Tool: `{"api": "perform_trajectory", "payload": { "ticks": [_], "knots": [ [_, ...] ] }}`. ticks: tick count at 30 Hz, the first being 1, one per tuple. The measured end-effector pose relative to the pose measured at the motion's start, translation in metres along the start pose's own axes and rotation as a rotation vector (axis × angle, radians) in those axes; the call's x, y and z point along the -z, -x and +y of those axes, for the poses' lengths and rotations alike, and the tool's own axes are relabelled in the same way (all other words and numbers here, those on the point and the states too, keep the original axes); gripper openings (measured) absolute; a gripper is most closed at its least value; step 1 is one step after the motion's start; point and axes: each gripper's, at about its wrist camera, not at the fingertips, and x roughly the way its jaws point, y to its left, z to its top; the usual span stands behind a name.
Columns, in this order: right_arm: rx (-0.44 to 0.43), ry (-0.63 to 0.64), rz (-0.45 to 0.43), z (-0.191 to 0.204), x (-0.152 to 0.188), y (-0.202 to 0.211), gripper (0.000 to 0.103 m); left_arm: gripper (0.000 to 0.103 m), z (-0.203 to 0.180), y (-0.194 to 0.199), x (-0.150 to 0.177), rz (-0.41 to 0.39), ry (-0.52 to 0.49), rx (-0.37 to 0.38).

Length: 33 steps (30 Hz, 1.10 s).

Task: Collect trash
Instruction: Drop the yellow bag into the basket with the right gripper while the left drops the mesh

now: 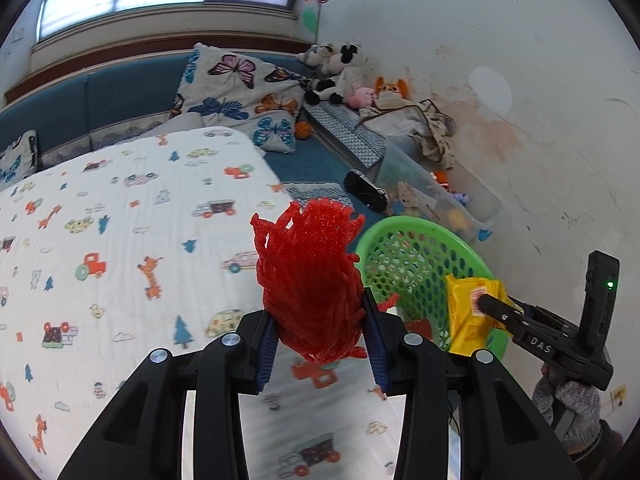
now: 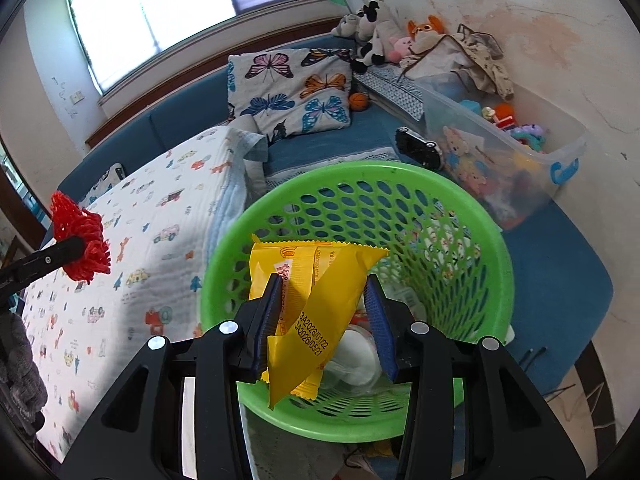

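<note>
A crumpled red foam net point(image 1: 310, 280) stands bunched upright, pinched at its lower part, above the patterned bed sheet. A creased yellow wrapper point(image 2: 316, 308) with a printed date code hangs tilted over the open mouth of a green perforated basket point(image 2: 472, 216), which already contains white and clear rubbish.

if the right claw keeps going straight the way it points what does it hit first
Probably the far inside wall of the green basket: the right claw, holding the yellow wrapper, points into its open mouth. Depth is hard to judge.
</note>
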Motion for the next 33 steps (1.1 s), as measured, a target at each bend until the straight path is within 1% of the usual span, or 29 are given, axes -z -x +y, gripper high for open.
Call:
{"api": "perform_trajectory", "payload": {
  "ticks": [3, 6, 12, 25, 30, 33],
  "knots": [
    [0.008, 0.002, -0.001, -0.004, 0.000, 0.000, 0.045, 0.038, -0.008, -0.003, -0.001, 0.003, -0.013, 0.011],
    [0.014, 0.001, -0.004, -0.008, 0.000, 0.000, 0.050, 0.038, -0.017, -0.007, -0.001, 0.010, -0.031, 0.018],
    [0.021, 0.000, -0.013, -0.013, -0.002, 0.003, 0.055, 0.038, -0.031, -0.014, -0.003, 0.020, -0.053, 0.029],
    [0.032, 0.006, -0.041, -0.019, 0.003, 0.017, 0.070, 0.038, -0.065, -0.041, -0.002, 0.069, -0.103, 0.048],
    [0.035, 0.003, -0.048, -0.023, 0.008, 0.023, 0.074, 0.038, -0.081, -0.050, 0.001, 0.086, -0.131, 0.060],
    [0.049, 0.010, -0.051, -0.024, 0.010, 0.026, 0.074, 0.039, -0.088, -0.056, 0.002, 0.098, -0.144, 0.063]
  ]
}}
